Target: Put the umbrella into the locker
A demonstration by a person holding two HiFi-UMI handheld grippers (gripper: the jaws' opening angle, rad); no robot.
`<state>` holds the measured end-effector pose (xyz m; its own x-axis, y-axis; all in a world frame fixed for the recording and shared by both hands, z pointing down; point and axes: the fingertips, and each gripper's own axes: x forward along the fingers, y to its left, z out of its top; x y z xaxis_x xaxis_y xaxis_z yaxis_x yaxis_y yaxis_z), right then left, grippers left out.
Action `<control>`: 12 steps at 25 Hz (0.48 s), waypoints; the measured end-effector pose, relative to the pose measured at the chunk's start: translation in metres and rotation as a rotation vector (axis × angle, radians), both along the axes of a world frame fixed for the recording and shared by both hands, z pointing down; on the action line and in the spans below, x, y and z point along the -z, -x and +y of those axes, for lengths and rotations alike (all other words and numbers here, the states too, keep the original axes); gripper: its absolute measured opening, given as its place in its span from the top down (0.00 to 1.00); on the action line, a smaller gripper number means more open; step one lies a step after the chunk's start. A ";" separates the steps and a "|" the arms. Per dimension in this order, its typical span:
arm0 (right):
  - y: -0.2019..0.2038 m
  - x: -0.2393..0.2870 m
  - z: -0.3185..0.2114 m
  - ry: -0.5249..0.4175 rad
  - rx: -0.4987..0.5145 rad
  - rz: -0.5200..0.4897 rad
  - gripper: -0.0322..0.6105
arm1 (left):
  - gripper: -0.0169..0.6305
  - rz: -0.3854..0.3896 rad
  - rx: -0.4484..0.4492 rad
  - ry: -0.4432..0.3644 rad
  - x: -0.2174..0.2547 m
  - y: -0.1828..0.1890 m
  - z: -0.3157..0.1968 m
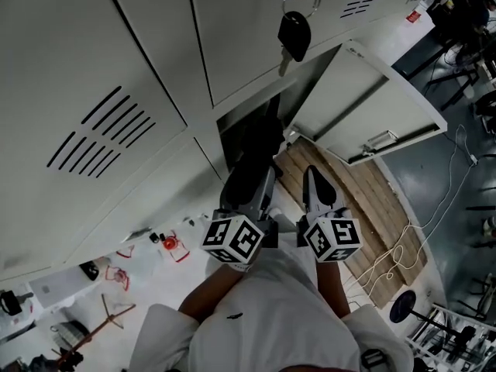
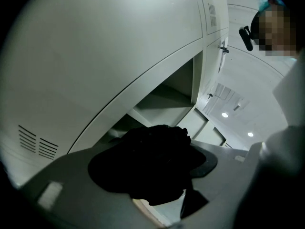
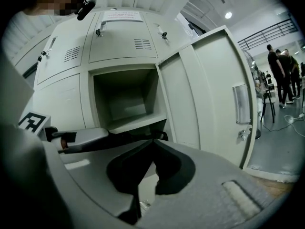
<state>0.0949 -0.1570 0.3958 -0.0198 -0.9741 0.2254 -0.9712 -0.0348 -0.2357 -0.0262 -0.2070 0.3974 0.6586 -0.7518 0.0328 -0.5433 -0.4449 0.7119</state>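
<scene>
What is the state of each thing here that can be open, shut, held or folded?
locker: open.
locker door: swung open.
umbrella: folded, gripped, tip at the locker.
left claw: shut on umbrella.
right claw: shut, empty.
key: hanging from an upper locker.

Bright overhead lamps [image 3: 228, 15], dark fisheye edges, fgnd blurry.

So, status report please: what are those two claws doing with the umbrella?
Left claw shut on black umbrella, at mouth of open locker. Right claw shut, empty, alongside. Door swung wide; nothing seen blocking.
</scene>
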 end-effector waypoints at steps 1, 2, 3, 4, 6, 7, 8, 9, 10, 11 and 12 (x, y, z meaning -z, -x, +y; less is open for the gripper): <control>0.001 0.000 -0.003 0.003 0.013 0.000 0.96 | 0.47 -0.001 0.005 0.002 0.000 -0.001 0.000; 0.001 0.001 -0.005 0.004 0.025 0.000 0.96 | 0.47 -0.003 0.010 0.005 0.000 -0.002 0.001; 0.001 0.003 -0.008 0.003 0.036 0.001 0.96 | 0.47 -0.003 0.016 0.008 0.000 -0.002 0.000; 0.001 0.005 -0.010 0.002 0.047 0.003 0.96 | 0.47 -0.003 0.021 0.011 0.001 -0.003 0.000; -0.001 0.006 -0.014 0.003 0.067 0.002 0.96 | 0.47 -0.003 0.035 0.016 0.002 -0.005 -0.002; -0.002 0.006 -0.015 0.006 0.077 0.000 0.96 | 0.47 -0.005 0.043 0.017 0.002 -0.005 -0.002; -0.002 0.006 -0.017 0.008 0.088 -0.001 0.96 | 0.47 -0.007 0.050 0.018 0.002 -0.007 -0.002; -0.003 0.007 -0.018 0.009 0.099 -0.003 0.96 | 0.47 -0.010 0.058 0.019 0.003 -0.008 -0.002; -0.004 0.008 -0.019 0.009 0.109 -0.005 0.96 | 0.47 -0.012 0.066 0.020 0.003 -0.009 -0.001; -0.005 0.008 -0.020 0.010 0.119 -0.007 0.96 | 0.47 -0.013 0.073 0.021 0.004 -0.011 0.000; -0.007 0.009 -0.021 0.009 0.128 -0.010 0.96 | 0.47 -0.014 0.080 0.022 0.005 -0.013 0.000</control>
